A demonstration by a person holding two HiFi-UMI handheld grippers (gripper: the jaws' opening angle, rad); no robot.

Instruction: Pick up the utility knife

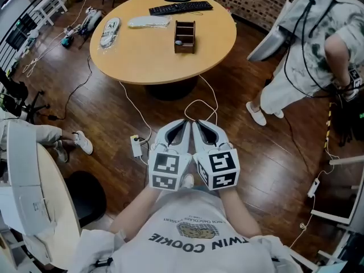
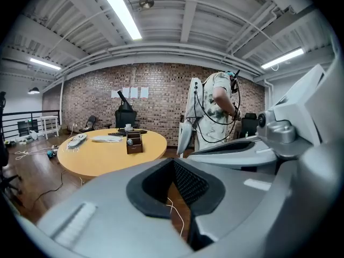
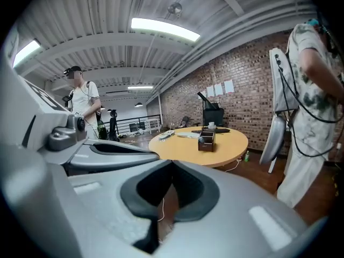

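Head view: I hold both grippers side by side close in front of my body, over the wood floor. The left gripper (image 1: 181, 128) and right gripper (image 1: 200, 128) each have their fingers closed tip to tip, with nothing in them. The round table (image 1: 142, 58) lies at 12 o'clock, well apart from both. On it are a wooden box (image 1: 184, 36), a keyboard (image 1: 180, 7) and a flat packaged item (image 1: 110, 31) towards 11 o'clock. I cannot pick out the utility knife among them.

Left gripper view: the left gripper (image 2: 173, 163) has its fingertips meeting. Only floor and a white cable (image 2: 173, 214) show through the hollow behind the pads. The table (image 2: 102, 156) is at 10 o'clock.

Right gripper view: the right gripper (image 3: 172, 163) is likewise closed at the tips and empty. The table (image 3: 228, 144) and box (image 3: 206, 141) sit at 1 o'clock. The knife is not discernible here.
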